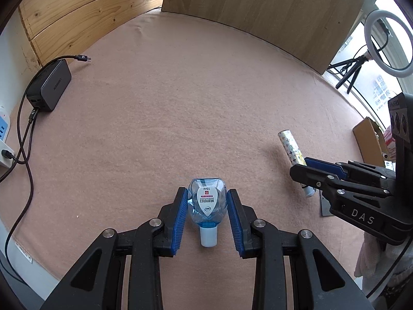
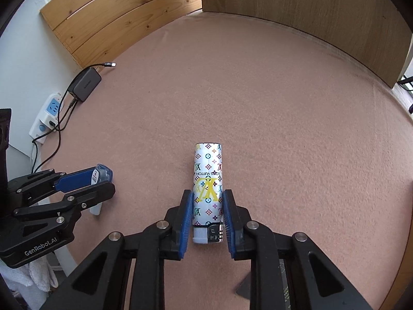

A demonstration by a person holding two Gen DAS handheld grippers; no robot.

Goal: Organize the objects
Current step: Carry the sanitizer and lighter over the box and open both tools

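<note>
Bottle (image 1: 207, 204), small, clear blue, cap toward the camera, lying flat on the pink felt mat (image 1: 180, 103) between the blue pads of the left tongs (image 1: 207, 197); pads narrowed and pressing its two sides, so gripped. Lighter (image 2: 208, 191), white with coloured printed marks, lying lengthwise between the pads of the right tongs (image 2: 208, 199); pads drawn in against its sides, metal head end nearest the camera, far end sticking out well past the fingertips. Seen from the left view, same lighter (image 1: 293, 149) off to the right of the bottle, well apart from it, with bare mat between.

Ahead of both tongs: wide open stretch of mat, nothing on it up to the wooden boards (image 1: 85, 10) standing along the far edge. Far left of the left tongs: black charger (image 1: 50, 87) near the mat's edge, cables (image 1: 25, 139) trailing off to a white power strip (image 2: 46, 116) beyond the edge. Right of the right tongs: bare mat out to its curved edge. Behind the tongs: near edge of the mat close by.
</note>
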